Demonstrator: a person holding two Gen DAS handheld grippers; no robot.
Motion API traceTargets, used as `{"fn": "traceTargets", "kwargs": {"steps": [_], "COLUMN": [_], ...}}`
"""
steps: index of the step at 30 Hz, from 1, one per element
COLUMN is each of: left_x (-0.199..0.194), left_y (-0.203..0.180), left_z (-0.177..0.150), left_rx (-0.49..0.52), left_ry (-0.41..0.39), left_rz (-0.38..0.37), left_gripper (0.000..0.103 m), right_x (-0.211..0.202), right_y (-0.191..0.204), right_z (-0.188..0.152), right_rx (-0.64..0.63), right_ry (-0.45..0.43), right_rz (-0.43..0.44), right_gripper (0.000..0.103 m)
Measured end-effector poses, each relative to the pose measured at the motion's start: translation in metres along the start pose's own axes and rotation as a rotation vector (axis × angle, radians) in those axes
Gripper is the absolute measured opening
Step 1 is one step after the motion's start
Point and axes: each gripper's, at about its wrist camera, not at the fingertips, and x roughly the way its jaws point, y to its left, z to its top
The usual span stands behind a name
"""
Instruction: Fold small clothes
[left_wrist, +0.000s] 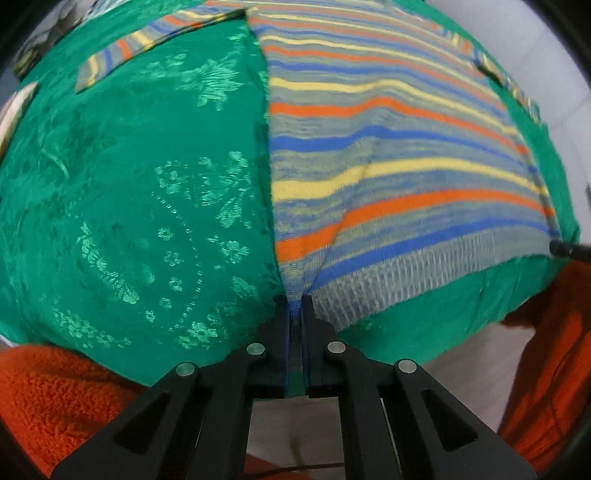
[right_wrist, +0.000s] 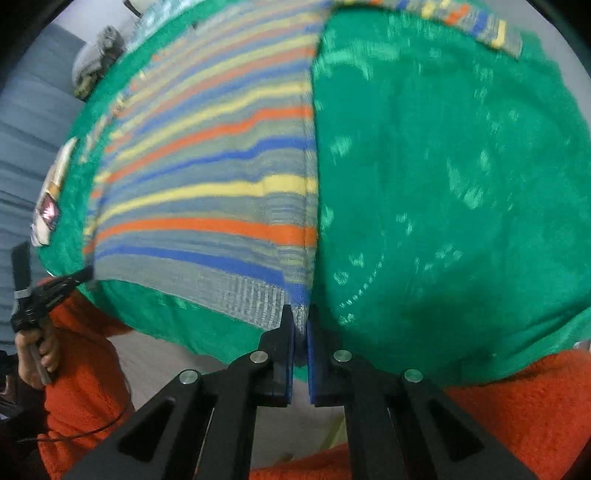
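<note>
Striped sweater (left_wrist: 388, 155) lies flat on the green cloth (left_wrist: 129, 203), filling the upper frame; left gripper (left_wrist: 295, 302) and right gripper (right_wrist: 301, 314) each pinch a hem corner shut, likely for lifting the fold evenly.

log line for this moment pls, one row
left gripper: shut on sweater hem corner | right gripper: shut on other hem corner | sweater: flat on green cloth | fold: not yet begun

A small striped sweater (left_wrist: 388, 147) lies flat on a green cloth (left_wrist: 129, 184). Its stripes are orange, yellow, blue and gray. Both bottom corners are pinched.
</note>
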Motion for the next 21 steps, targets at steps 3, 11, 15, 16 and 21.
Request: {"fn": "traceTargets", "kwargs": {"steps": [3,11,15,16,21], "left_x": [0.005,0.004,-0.022,-0.029,-0.059], "left_y": [-0.002,-0.010,0.008,0.013,0.039], "left_z": [0.005,0.009,-0.012,-0.012,-0.016], "left_rx": [-0.018,-0.027,-0.049,-0.066,-0.198], "left_ry": [0.005,-0.011,-0.073,-0.093,-0.184], "left_rz": [-0.004,0.039,0.092,0.092,0.079], "left_gripper": [0.003,0.016,0.064,0.071,0.081], "right_x": [0.005,0.008,0.002,-0.002,-0.026], "right_y": [0.002,0.002,-0.001,-0.002,-0.011], "right_z": [0.003,0.002,-0.008,-0.010,-0.016], "right_rx": [-0.003,0.012,0.028,0.033,0.042], "right_ry": [-0.001,-0.009,0.006,0.003,-0.047], "right_rz": [-0.016,-0.024,-0.043,-0.039,-0.075], "right_gripper": [0.005,0.006,0.029,0.041,0.051]}}
